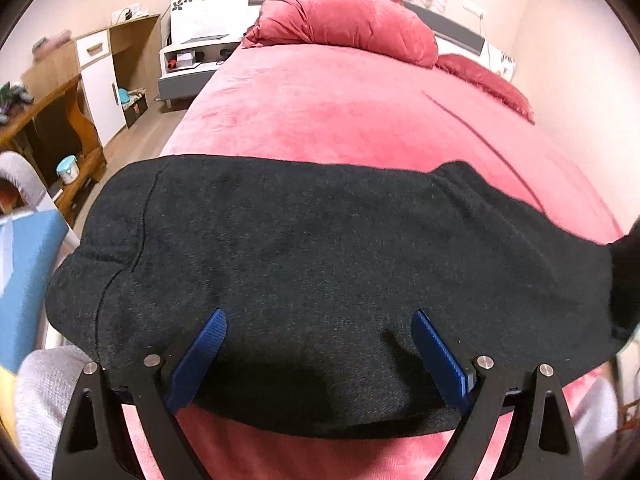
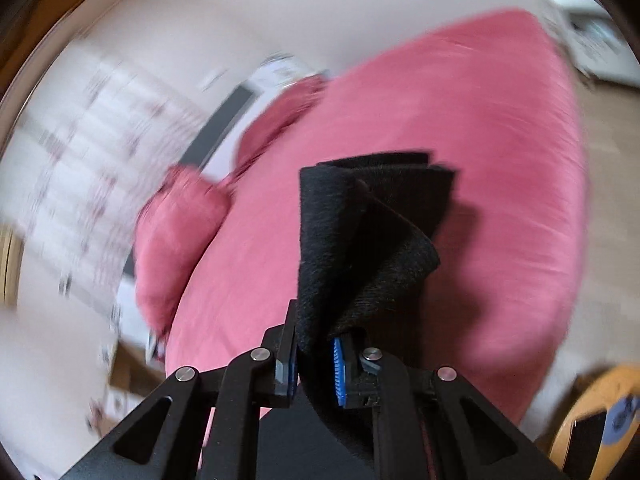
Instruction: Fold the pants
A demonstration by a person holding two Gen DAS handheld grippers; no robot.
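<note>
The black pants [image 1: 304,264] lie flat across the near end of a pink bed [image 1: 340,112], folded lengthwise. My left gripper [image 1: 319,322] is open, its blue fingers [image 1: 200,356] resting on the near edge of the fabric. My right gripper [image 2: 314,360] is shut on one end of the pants [image 2: 360,232] and holds several folded layers lifted above the bed [image 2: 460,128]. The right wrist view is blurred.
Pink pillows [image 1: 344,20] lie at the head of the bed. A wooden desk [image 1: 48,120], a white cabinet [image 1: 102,88] and a nightstand [image 1: 192,64] stand to the left. A blue and white cloth [image 1: 28,280] is at the near left.
</note>
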